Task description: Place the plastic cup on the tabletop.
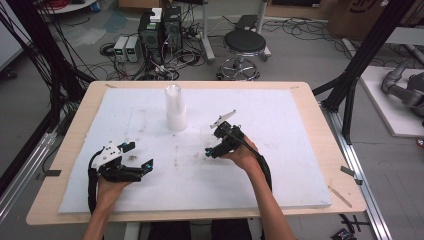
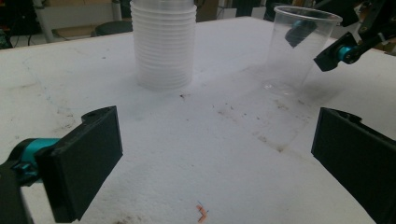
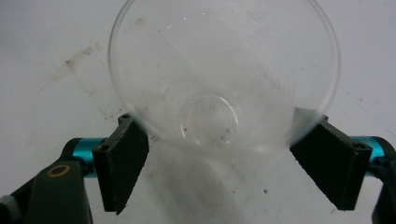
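One clear cup (image 3: 224, 79) stands apart from the stack of cups (image 2: 163, 44). Right hand-held gripper (image 3: 224, 161) straddles it, jaws apart; left hand-held gripper (image 2: 210, 163) gapes empty, more cups left

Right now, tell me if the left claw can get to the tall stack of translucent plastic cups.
Probably yes. The left claw is open and faces the tall stack of translucent plastic cups across bare white foam board. The single clear plastic cup stands off to one side.
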